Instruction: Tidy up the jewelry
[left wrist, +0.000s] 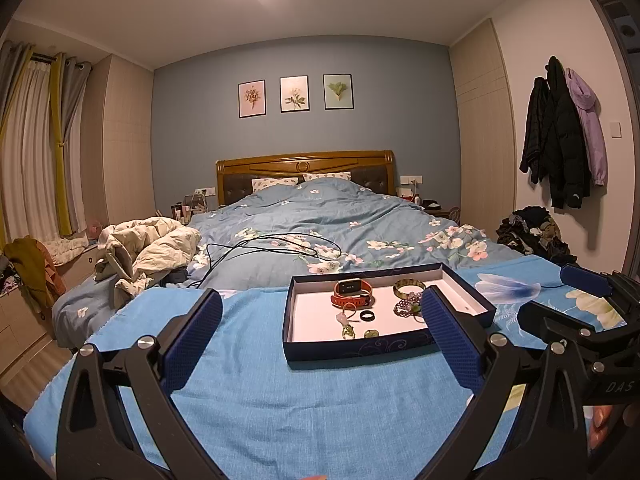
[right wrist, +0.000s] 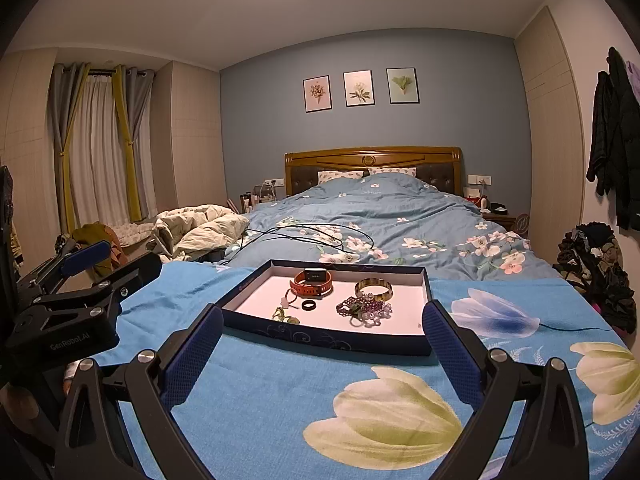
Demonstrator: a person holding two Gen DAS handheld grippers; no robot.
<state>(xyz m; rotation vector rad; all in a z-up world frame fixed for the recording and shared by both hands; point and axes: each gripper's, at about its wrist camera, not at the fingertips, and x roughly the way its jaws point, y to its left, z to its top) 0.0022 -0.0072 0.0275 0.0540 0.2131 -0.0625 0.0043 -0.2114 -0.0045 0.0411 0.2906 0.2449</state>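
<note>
A shallow dark blue box with a white floor sits on a blue flowered cloth. In it lie an orange wristband watch, a brownish bangle, a black ring, a purple beaded tangle and small green pendants. My left gripper is open in front of the box, holding nothing. My right gripper is open too, its fingers either side of the box's near wall.
The blue flowered cloth covers the foot of a bed with a blue floral quilt. A black cable loops on the quilt. A crumpled beige duvet lies left. Dark clothes are piled right.
</note>
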